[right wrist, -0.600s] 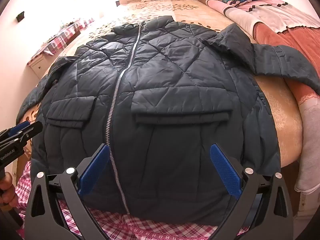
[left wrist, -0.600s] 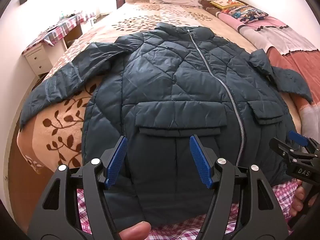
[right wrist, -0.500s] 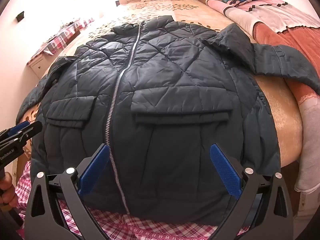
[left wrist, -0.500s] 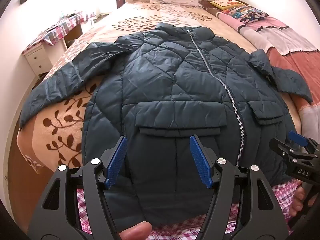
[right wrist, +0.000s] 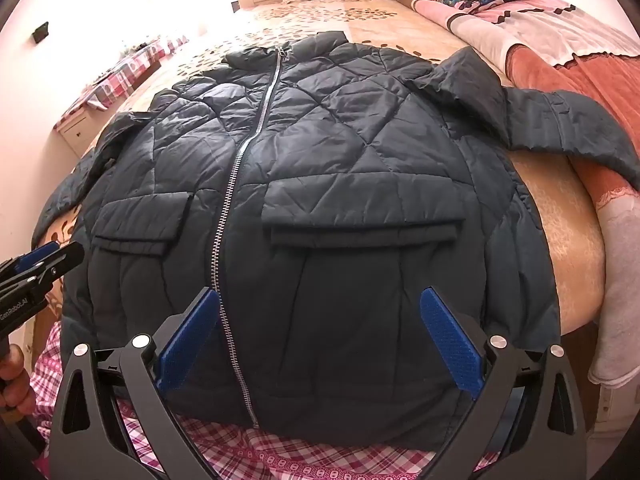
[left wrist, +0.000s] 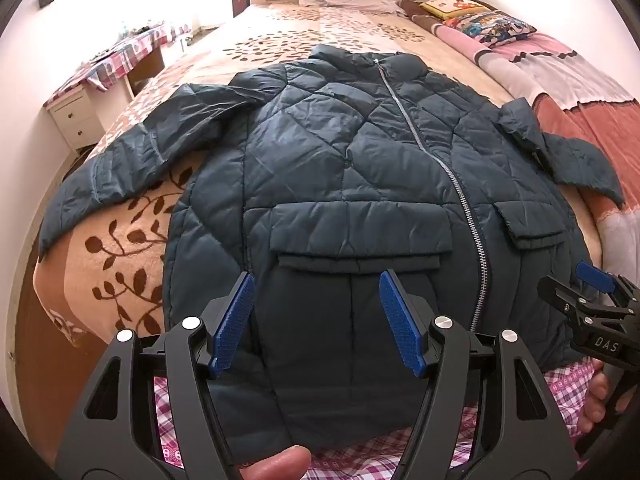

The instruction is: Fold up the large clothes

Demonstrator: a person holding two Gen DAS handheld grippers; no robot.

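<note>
A dark teal quilted jacket [left wrist: 352, 168] lies face up on the bed, zipped, collar away from me, both sleeves spread outward. The same jacket [right wrist: 320, 184] fills the right wrist view, its hem hanging over the bed's near edge. My left gripper [left wrist: 316, 312] hovers open above the lower left panel, below the flap pocket [left wrist: 356, 236], with nothing between its blue pads. My right gripper [right wrist: 320, 336] stands wide open above the lower right panel, just right of the zipper [right wrist: 224, 248], holding nothing. Each gripper shows at the other view's edge.
The bed carries a leaf-patterned beige blanket [left wrist: 120, 248], with a pink and rust quilt [right wrist: 560, 52] and pillows [left wrist: 480, 20] along the right. A white nightstand [left wrist: 76, 120] and a plaid-covered desk [left wrist: 128, 52] stand at the left. Pink plaid clothing [right wrist: 280, 456] is below the hem.
</note>
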